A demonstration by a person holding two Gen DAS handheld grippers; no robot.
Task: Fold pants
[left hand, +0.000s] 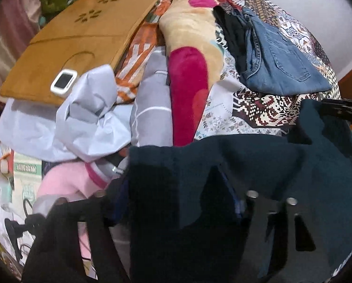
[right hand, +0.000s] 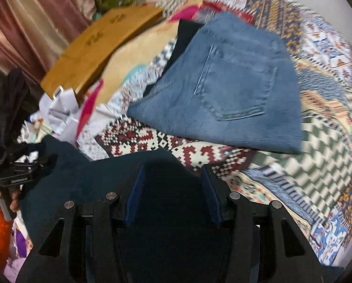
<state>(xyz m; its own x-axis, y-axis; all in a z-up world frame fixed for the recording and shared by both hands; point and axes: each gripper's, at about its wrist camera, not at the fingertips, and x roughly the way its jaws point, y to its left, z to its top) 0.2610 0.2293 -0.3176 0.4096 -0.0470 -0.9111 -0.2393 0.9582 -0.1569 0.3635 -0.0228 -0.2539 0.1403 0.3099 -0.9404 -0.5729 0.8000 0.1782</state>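
Dark teal pants (left hand: 223,165) hang bunched across the lower half of the left wrist view. They drape over my left gripper (left hand: 171,184) and hide most of its fingers; the jaws stand part closed on a thick fold. In the right wrist view the same pants (right hand: 93,176) spread over the bed's near edge. My right gripper (right hand: 173,176) holds a bunch of them between its blue pads (right hand: 138,188). The left gripper (right hand: 22,172) shows at the left edge of that view, a hand behind it. The right gripper (left hand: 341,113) pokes in from the right of the left wrist view.
Folded blue jeans (right hand: 235,87) lie on the patterned bedspread (right hand: 317,141) beyond the pants. A wooden board (left hand: 76,37) with a small white device (left hand: 63,82), crumpled white wrapping (left hand: 76,122), a beige and magenta blanket (left hand: 187,82) and a pink garment (left hand: 65,181) crowd the left.
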